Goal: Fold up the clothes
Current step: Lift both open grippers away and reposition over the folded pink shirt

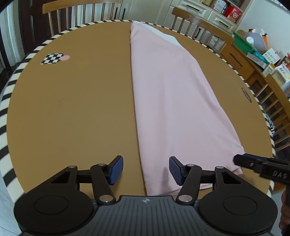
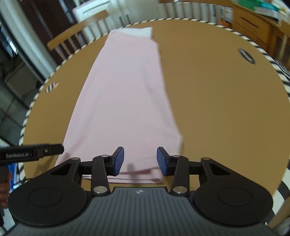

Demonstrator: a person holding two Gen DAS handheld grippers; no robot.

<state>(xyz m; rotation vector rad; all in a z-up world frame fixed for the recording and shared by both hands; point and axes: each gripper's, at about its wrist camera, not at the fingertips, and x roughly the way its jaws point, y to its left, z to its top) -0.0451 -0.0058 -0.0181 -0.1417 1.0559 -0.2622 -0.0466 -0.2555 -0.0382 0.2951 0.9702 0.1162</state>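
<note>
A pale pink garment (image 1: 163,101) lies folded into a long strip on the round brown table (image 1: 72,109), running from the near edge to the far edge, with a white part at its far end (image 1: 168,37). My left gripper (image 1: 146,170) is open above the strip's near left corner, its fingers straddling the left fold edge. In the right wrist view the same pink garment (image 2: 123,101) stretches away, and my right gripper (image 2: 140,160) is open over its near hem, nothing between its pads. The right gripper's tip (image 1: 241,160) shows at the garment's near right corner.
A checkerboard marker with a pink dot (image 1: 53,58) sits on the table's left. A dark oval label (image 1: 246,94) is near the right rim. Wooden chairs (image 1: 81,10) ring the table; shelves with boxes (image 1: 262,54) stand at right. A hand (image 2: 4,188) holds the left tool.
</note>
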